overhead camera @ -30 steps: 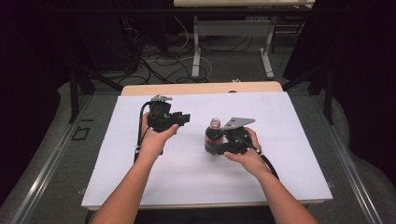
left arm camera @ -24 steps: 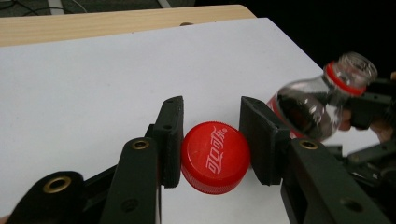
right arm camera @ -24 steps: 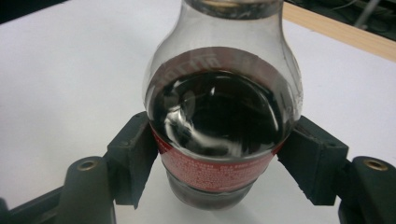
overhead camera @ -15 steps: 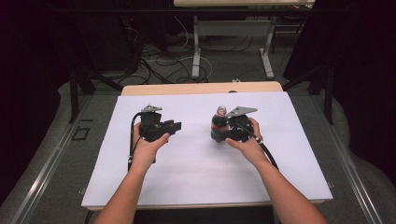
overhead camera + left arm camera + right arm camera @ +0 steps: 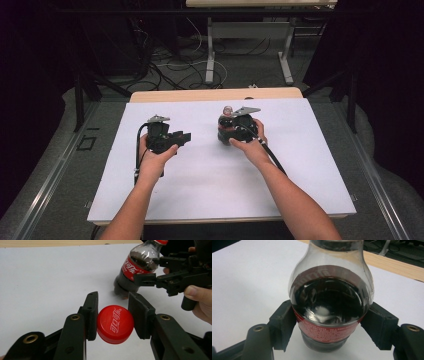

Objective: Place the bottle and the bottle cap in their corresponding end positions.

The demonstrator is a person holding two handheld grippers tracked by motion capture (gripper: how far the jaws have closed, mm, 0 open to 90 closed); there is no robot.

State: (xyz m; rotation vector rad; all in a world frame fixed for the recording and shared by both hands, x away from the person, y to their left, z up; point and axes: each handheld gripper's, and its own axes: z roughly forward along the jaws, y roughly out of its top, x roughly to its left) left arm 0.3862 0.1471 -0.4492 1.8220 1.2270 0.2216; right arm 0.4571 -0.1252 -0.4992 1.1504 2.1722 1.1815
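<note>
On the left of the high view, I am holding the left gripper point(image 5: 184, 138) low over the white sheet point(image 5: 210, 175) that covers the table point(image 5: 150, 95), its jaws pointing toward the right gripper. In the left gripper view I am seeing those jaws pinching a red cap point(image 5: 115, 324) from both sides, narrow and pressed against its ribbed rim. The cap is facing the camera, and white script is running across its top in the flowing Coca-Cola style, written in Chinese characters.

Moving right, the cola bottle point(image 5: 226, 125) is standing on the sheet near its far middle, well apart from the cap. I am gripping it with the right gripper point(image 5: 231, 134), whose jaws are closing around the lower body at the red label point(image 5: 132, 267). In the left gripper view the label is showing the same white Chinese Coca-Cola lettering, tilted along the leaning bottle, with smaller print beneath that I cannot read. A red ring is sitting at the neck. In the right gripper view the jaws are pressing both sides of the bottle point(image 5: 329, 302) at label height; dark cola is filling it to the shoulder, and the label text there is blurred.
</note>
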